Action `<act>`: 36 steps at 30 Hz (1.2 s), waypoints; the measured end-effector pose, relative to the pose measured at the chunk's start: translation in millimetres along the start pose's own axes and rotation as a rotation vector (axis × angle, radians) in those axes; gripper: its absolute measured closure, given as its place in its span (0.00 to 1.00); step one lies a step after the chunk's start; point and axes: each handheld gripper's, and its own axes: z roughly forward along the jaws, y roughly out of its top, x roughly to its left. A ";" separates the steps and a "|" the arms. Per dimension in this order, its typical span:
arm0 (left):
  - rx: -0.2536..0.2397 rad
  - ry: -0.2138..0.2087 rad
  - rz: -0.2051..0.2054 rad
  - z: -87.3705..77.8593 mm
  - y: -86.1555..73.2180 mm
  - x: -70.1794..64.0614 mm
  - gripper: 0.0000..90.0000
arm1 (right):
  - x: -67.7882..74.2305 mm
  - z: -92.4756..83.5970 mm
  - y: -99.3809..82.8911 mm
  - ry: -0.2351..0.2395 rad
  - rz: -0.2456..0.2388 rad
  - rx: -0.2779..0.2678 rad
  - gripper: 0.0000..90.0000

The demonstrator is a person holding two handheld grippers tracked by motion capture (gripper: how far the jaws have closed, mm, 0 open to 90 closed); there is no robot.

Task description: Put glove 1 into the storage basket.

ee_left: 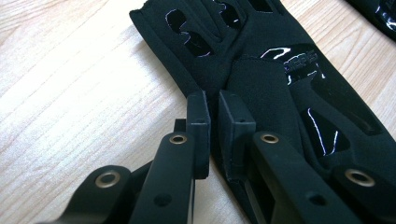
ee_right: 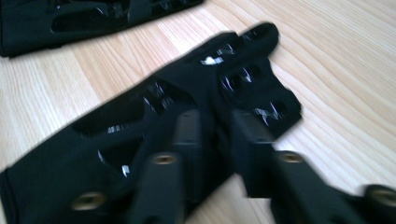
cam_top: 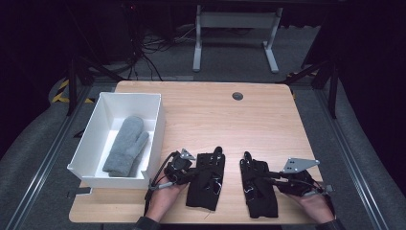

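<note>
Black gloves, two of them, lie flat on the wooden table [cam_top: 268,110], both to the right of the white bin [cam_top: 94,168], which serves as the landmark here. That bin already holds a grey mitten [cam_top: 125,146], so the sorting looks partly done, with both black gloves not yet lifted or dropped in.

Nearest the bin's right wall lies the left black glove [cam_top: 207,179]. The left gripper [cam_top: 191,173] sits at that glove's bin-side edge; in the left gripper view its jaws stand nearly together, pinching a fold of fabric at the edge of the glove [ee_left: 261,88].

Farther from the bin lies the right black glove [cam_top: 258,187], just beside the first. The right gripper [cam_top: 275,181] reaches in from its far side. The right gripper view is blurred, but the jaws appear clamped on that glove [ee_right: 154,112] near its middle.
</note>
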 end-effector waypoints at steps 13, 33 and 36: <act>-0.002 0.003 0.001 0.0 -0.4 -0.6 0.93 | -3.1 1.8 -16.1 0.035 -0.009 0.104 1.00; -0.012 -0.007 -0.010 0.1 -0.5 -0.1 0.95 | 18.2 25.2 7.1 0.133 -0.078 0.081 1.00; -0.015 -0.021 -0.017 0.5 -0.5 0.2 0.95 | 21.2 29.0 11.1 0.143 -0.087 0.075 1.00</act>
